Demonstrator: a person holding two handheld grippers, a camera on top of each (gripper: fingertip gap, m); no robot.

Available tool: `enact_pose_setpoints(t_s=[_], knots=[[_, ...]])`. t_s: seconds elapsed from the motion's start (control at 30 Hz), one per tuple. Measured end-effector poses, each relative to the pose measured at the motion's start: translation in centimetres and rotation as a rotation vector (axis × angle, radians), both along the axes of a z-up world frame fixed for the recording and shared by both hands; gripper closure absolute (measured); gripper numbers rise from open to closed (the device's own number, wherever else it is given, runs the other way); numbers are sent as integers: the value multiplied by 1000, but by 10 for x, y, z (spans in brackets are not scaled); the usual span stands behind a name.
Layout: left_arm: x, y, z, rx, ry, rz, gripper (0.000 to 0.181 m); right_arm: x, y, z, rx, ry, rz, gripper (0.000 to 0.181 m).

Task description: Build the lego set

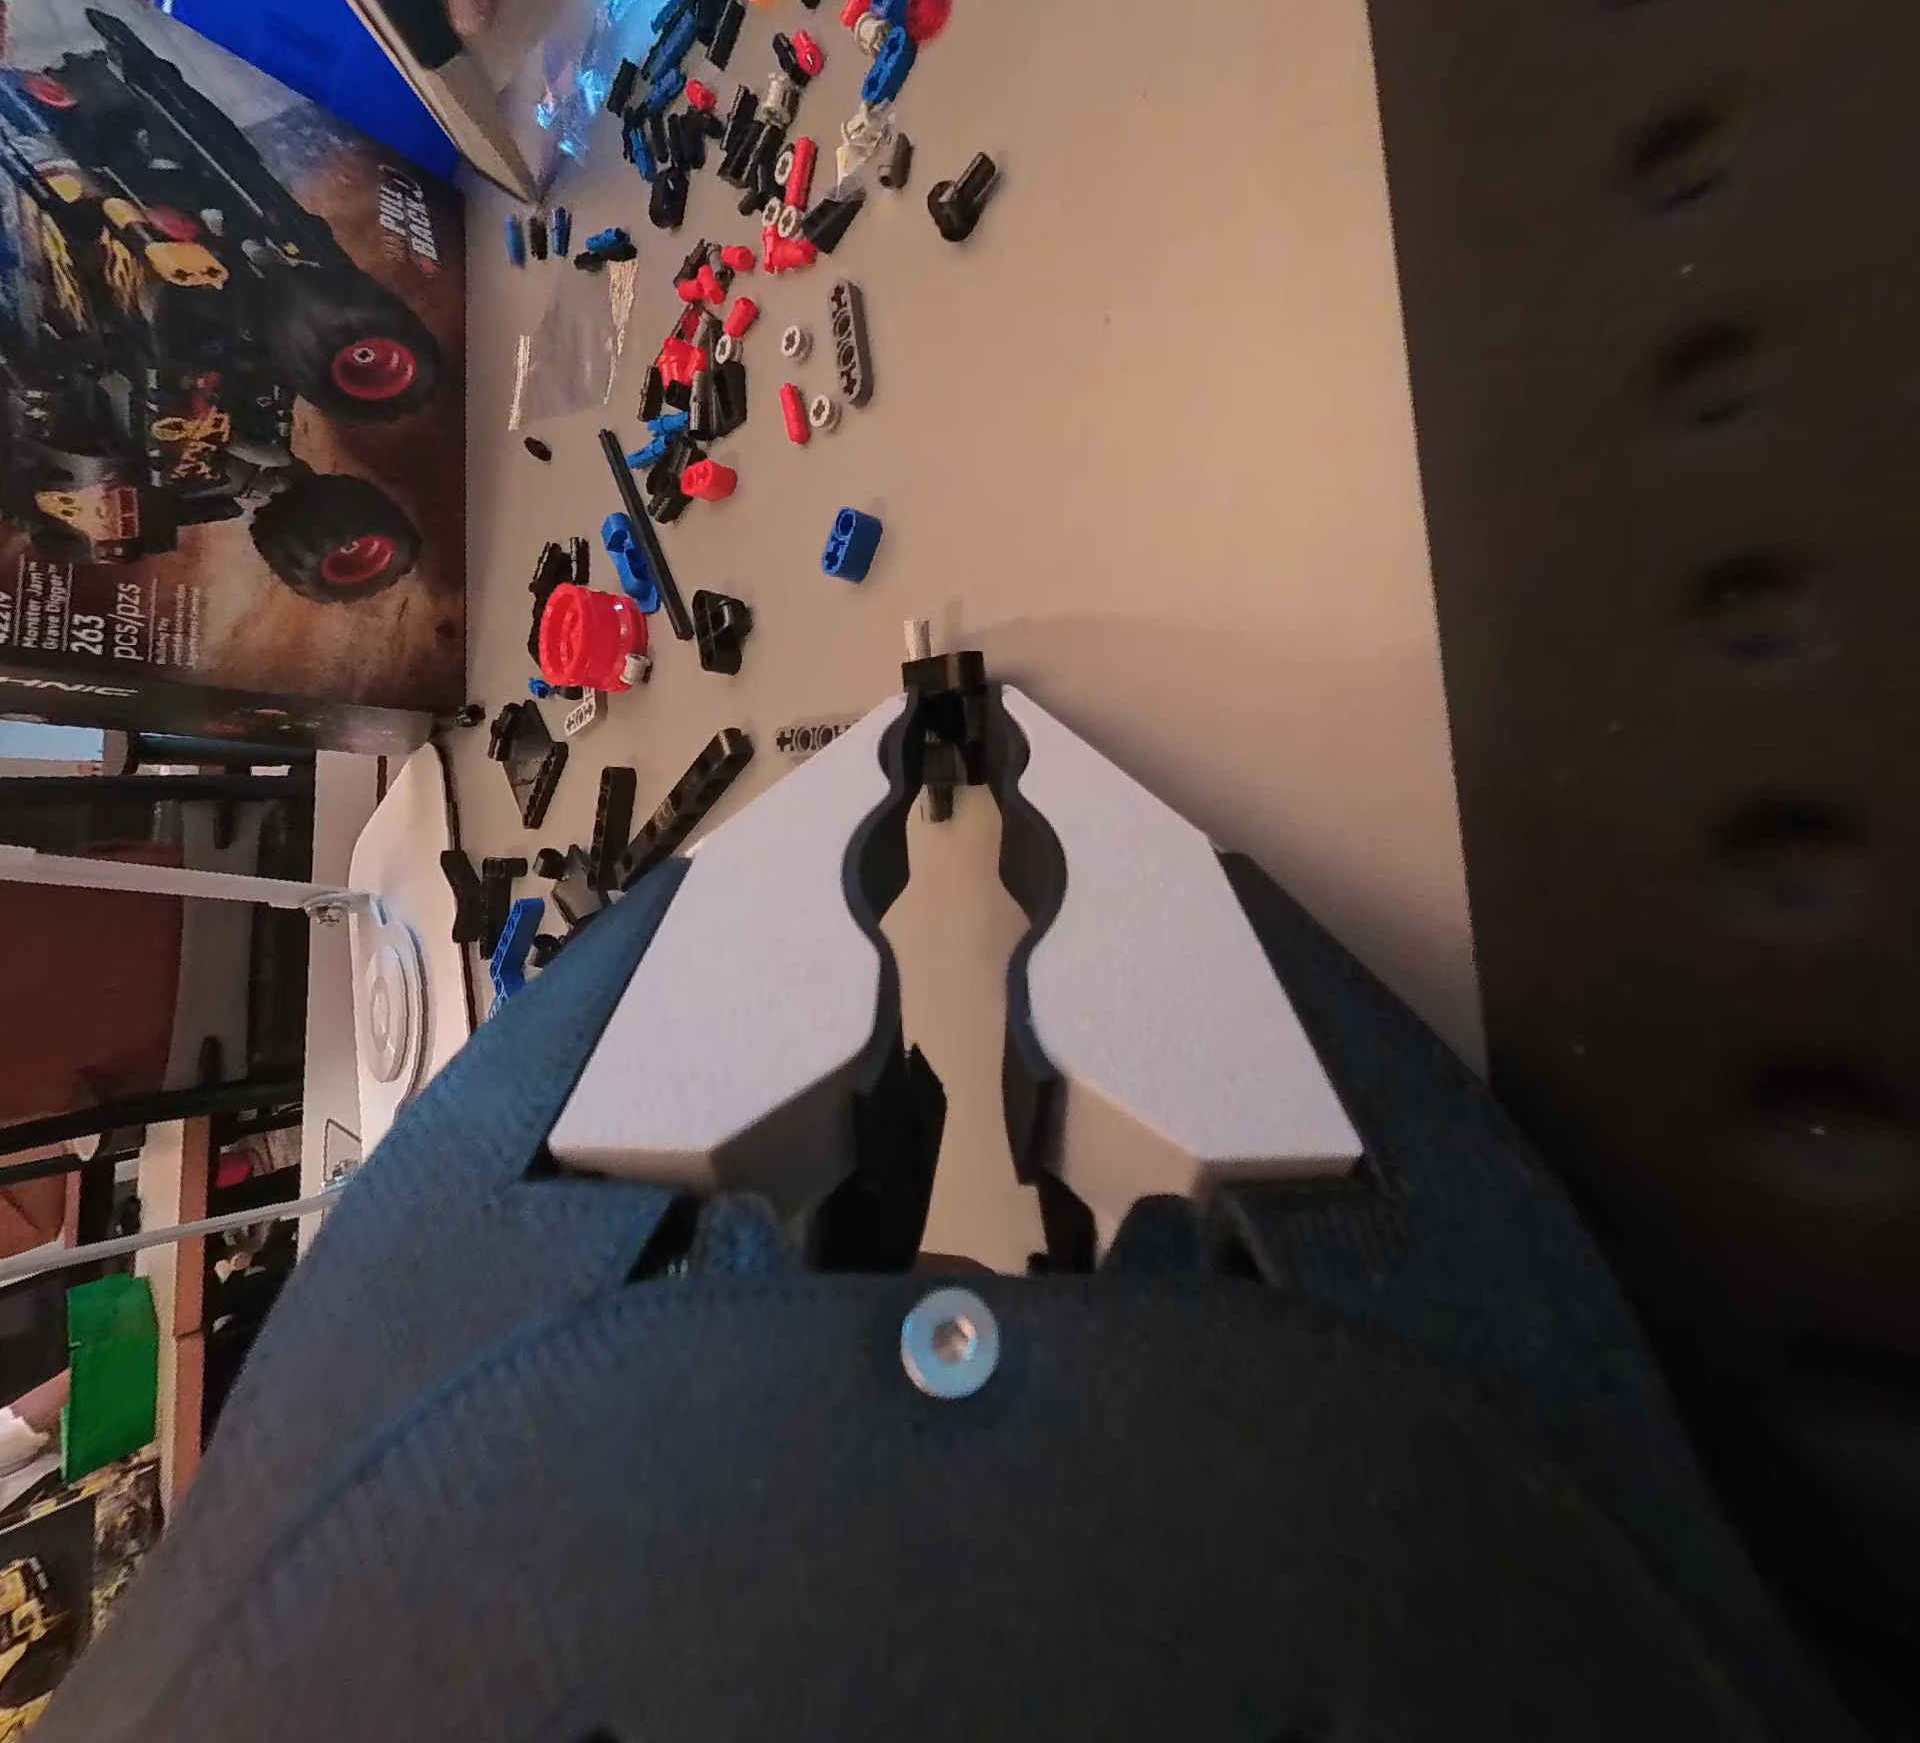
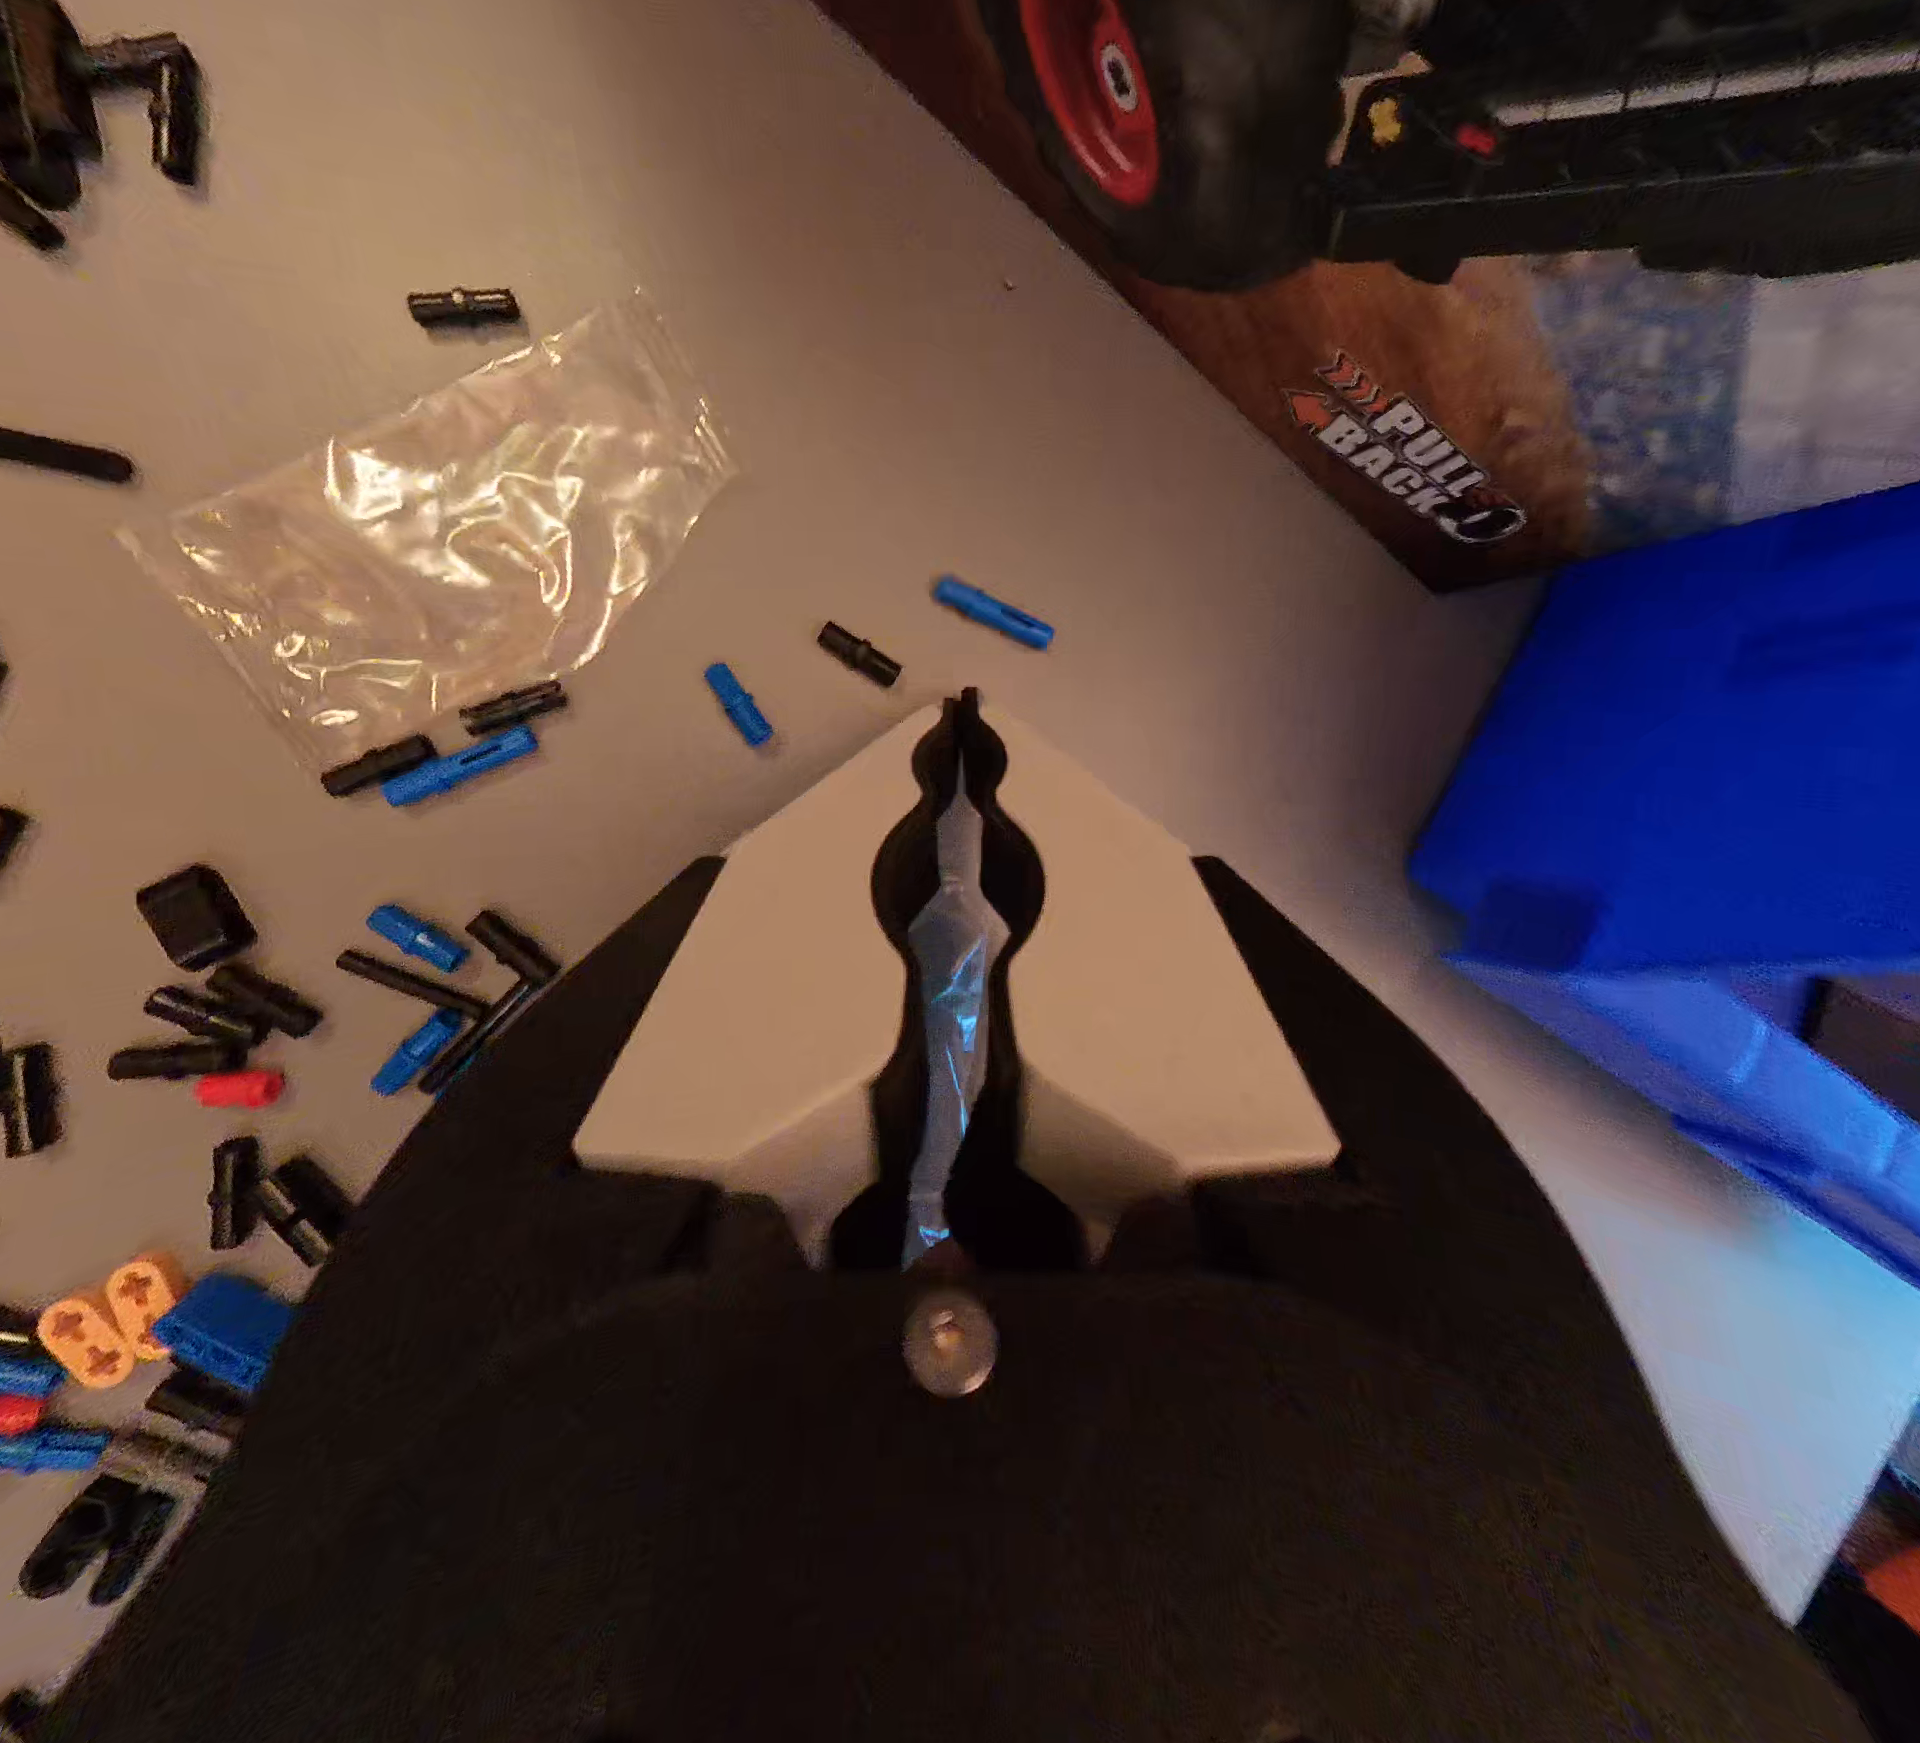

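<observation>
In the left wrist view, my left gripper (image 1: 943,696) is shut on a small black lego assembly (image 1: 943,673) with a short grey axle stub sticking out of its top, held just above the white table (image 1: 1143,394). A blue two-hole piece (image 1: 854,543) lies just beyond it. In the right wrist view, my right gripper (image 2: 958,706) is shut with its tips together and nothing shows between them. It hovers over the table near a black pin (image 2: 858,653) and two blue pins (image 2: 992,613) (image 2: 738,704).
Many loose black, blue and red pieces are scattered across the table (image 1: 727,135), among them a red wheel hub (image 1: 587,637). An empty clear bag (image 2: 447,519) lies flat. The set's box (image 2: 1351,135) and a blue bin (image 2: 1714,758) border the table. A dark surface (image 1: 1662,550) lies beyond its other edge. Some 35 cm of space lies between my two pairs of fingers.
</observation>
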State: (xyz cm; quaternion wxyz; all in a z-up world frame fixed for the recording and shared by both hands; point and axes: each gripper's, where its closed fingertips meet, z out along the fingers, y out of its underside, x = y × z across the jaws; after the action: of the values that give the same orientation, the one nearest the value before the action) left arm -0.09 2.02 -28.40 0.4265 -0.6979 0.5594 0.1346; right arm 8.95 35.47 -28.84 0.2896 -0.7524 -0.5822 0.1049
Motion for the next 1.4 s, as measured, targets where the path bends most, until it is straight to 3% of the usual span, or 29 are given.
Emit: enact_pose_setpoints(t_s=[0.13,0.23,0.27,0.33,0.37,0.43,0.57,0.77,0.9,1.03,1.2,1.3,1.4], knots=[[0,0,0,-6,-10,2,172,-1,-2,6,-17,43,19,181],[1,0,1,-13,-26,3,168,-4,1,19,68,65,41,181],[2,0,1,-13,-27,2,168,-5,8,22,126,45,50,178],[3,0,1,-14,-28,0,168,-10,19,21,183,8,65,153],[3,1,1,-15,-30,1,168,-14,25,18,184,3,70,153],[3,0,0,-18,-35,4,168,-18,39,8,161,10,47,154],[3,1,0,-23,-43,3,169,-26,52,2,32,117,-15,178],[4,2,0,-25,-47,2,170,-23,39,5,-15,134,10,180],[4,3,-1,-22,-52,12,173,-26,-20,44,81,175,122,181],[5,6,0,-16,-54,22,175,-37,-138,71,102,213,342,181],[7,8,1,-11,-55,28,176,-48,-262,42,62,212,553,181],[10,9,-1,-11,-47,19,179,-55,-289,18,64,174,597,181],[10,12,-2,-8,-26,14,181,-63,-300,12,56,183,621,181]])
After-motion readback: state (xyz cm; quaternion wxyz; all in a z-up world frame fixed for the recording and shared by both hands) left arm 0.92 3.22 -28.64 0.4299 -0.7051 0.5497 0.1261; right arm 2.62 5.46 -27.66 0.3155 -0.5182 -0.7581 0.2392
